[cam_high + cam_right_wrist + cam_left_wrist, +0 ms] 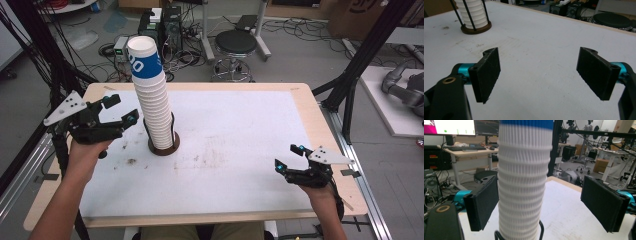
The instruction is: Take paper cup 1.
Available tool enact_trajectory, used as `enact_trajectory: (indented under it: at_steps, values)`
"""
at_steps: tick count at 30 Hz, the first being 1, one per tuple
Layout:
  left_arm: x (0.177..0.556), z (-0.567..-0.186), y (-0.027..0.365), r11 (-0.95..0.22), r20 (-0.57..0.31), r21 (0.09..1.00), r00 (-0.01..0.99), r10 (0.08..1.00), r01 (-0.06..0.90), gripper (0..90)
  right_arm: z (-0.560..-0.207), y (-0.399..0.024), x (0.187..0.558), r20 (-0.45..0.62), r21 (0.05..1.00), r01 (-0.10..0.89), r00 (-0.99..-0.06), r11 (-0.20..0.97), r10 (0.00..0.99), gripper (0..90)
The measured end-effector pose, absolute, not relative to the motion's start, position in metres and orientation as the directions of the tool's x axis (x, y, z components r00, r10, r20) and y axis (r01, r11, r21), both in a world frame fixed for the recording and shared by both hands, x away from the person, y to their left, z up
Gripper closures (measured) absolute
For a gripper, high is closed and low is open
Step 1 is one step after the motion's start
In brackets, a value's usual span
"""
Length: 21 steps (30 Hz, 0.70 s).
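A tall stack of white ribbed paper cups, the top cup banded in blue, stands in a round brown holder with thin black rods at the left middle of the table. My left gripper hovers just left of the stack, about halfway up it. In the left gripper view the stack rises between the jaws of the left gripper, close to the left pad and well apart from the right one; the jaws stand open. My right gripper rests open near the table's right front, nothing between the jaws of the right gripper. The stack shows far off there.
The table has a white mat with faint stains near the holder and a wooden rim. Beyond the far edge are a black stool, computer boxes and cables. Black frame posts flank the table; a grey robot arm lies at the right.
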<state>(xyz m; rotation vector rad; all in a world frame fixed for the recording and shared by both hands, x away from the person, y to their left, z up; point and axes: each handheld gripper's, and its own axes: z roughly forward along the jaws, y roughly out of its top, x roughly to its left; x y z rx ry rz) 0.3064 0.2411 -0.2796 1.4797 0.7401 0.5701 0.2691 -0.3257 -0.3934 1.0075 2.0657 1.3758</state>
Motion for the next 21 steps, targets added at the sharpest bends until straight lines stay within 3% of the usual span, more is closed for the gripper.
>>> enact_trajectory:
  at_steps: [10,21]
  values:
    - [0.333,-0.217,0.234,-0.006,-0.045,0.997,0.648,0.761,0.077,14.8,-0.393,-0.327,0.267,0.022,0.919,0.319,-0.625,0.23,0.78,19.6]
    - [0.357,-0.188,0.216,-0.048,-0.026,0.994,0.643,0.765,0.098,14.8,-0.394,-0.327,0.267,0.024,0.919,0.321,-0.626,0.23,0.78,19.6]
